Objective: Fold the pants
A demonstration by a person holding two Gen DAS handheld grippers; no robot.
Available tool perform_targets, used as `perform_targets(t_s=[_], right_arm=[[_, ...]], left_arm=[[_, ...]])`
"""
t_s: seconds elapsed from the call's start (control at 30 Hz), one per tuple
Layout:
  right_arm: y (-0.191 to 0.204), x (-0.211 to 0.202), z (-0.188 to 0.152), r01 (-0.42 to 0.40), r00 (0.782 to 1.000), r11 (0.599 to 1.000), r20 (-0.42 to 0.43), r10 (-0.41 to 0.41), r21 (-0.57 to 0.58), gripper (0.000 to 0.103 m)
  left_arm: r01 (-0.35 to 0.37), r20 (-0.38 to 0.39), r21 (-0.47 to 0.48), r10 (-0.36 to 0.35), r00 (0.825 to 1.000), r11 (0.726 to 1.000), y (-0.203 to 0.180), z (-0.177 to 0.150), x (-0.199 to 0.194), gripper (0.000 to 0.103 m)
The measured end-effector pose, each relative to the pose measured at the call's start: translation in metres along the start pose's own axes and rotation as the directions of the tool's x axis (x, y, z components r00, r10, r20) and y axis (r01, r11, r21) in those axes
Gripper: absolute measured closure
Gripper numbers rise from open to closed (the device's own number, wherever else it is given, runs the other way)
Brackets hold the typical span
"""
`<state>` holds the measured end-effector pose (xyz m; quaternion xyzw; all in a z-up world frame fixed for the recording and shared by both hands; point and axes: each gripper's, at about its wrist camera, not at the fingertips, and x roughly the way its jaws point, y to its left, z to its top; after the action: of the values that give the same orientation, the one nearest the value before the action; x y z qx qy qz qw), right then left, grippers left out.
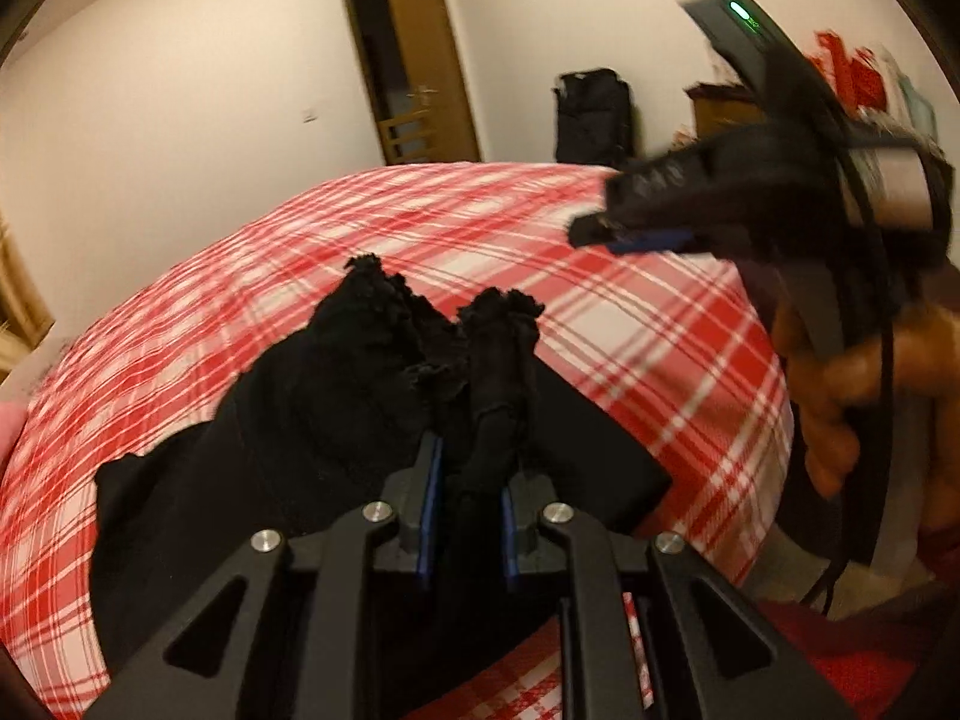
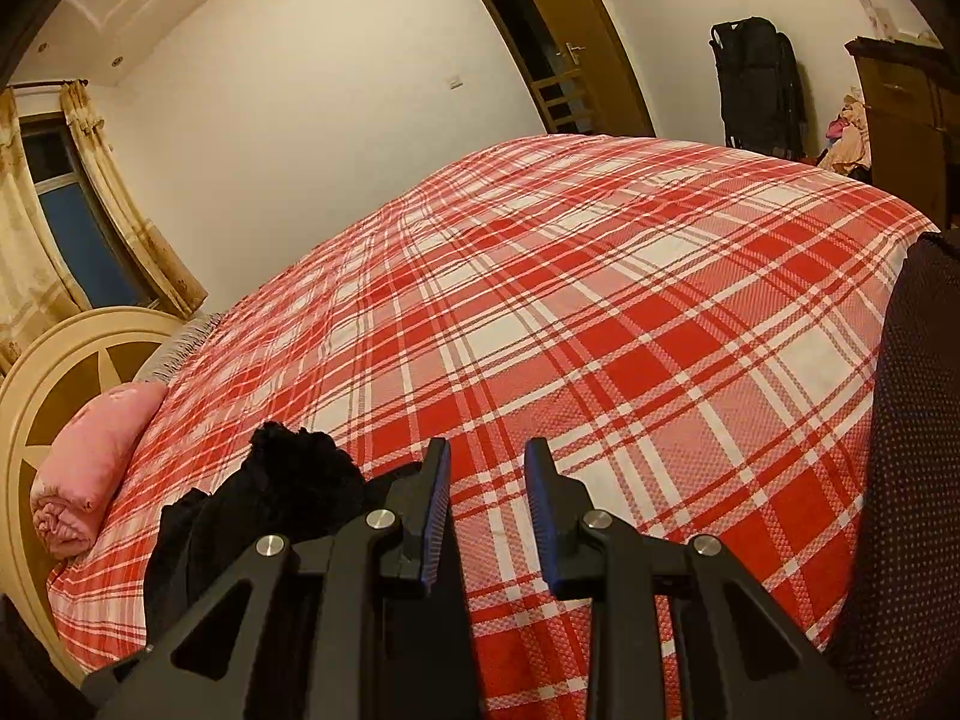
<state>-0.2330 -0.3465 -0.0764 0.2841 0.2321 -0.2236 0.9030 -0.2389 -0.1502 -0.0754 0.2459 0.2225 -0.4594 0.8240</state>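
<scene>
Here the left gripper (image 1: pixel 471 516) has its jaws clamped on a bunched fold of the black pants (image 1: pixel 300 420), whose length runs away from it across the plaid bed (image 2: pixel 600 300). The right gripper (image 2: pixel 487 516) hovers beside them, jaws apart and empty. No readable writing.

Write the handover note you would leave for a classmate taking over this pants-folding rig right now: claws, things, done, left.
Left claw: shut on a bunched part of the black fabric pants, frayed hems pointing away.
Right claw: jaws apart, holding nothing, above the red-and-white plaid bedspread.
Pants: in a loose heap near the bed's near edge, beside the right claw in its view.
Done: one grip taken; no neat fold visible.
Left: spread the pants flat, then fold them.
</scene>
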Motion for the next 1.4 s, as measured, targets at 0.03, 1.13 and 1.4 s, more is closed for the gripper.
perform_targets(t_s=[0.03, 1.13, 1.4], right_arm=[[0.000, 0.001, 0.000, 0.003, 1.000, 1.000, -0.003, -0.003, -0.003, 0.076], [0.000, 0.043, -0.049, 0.062, 0.949, 0.971, -0.287, -0.129, -0.232, 0.103], [0.072, 0.005, -0.016, -0.193, 0.979, 0.933, -0.123, 0.162, -0.305, 0.102]], left_arm=[[0.009, -0.005, 0.026, -0.009, 1.000, 1.000, -0.004, -0.003, 0.001, 0.086], [-0.327, -0.285, -0.417, 0.220, 0.933, 0.848, 0.148, -0.068, -0.012, 0.000], [-0.331, -0.288, -0.428, 0.220, 0.932, 0.841, 0.145, -0.070, -0.007, 0.000]])
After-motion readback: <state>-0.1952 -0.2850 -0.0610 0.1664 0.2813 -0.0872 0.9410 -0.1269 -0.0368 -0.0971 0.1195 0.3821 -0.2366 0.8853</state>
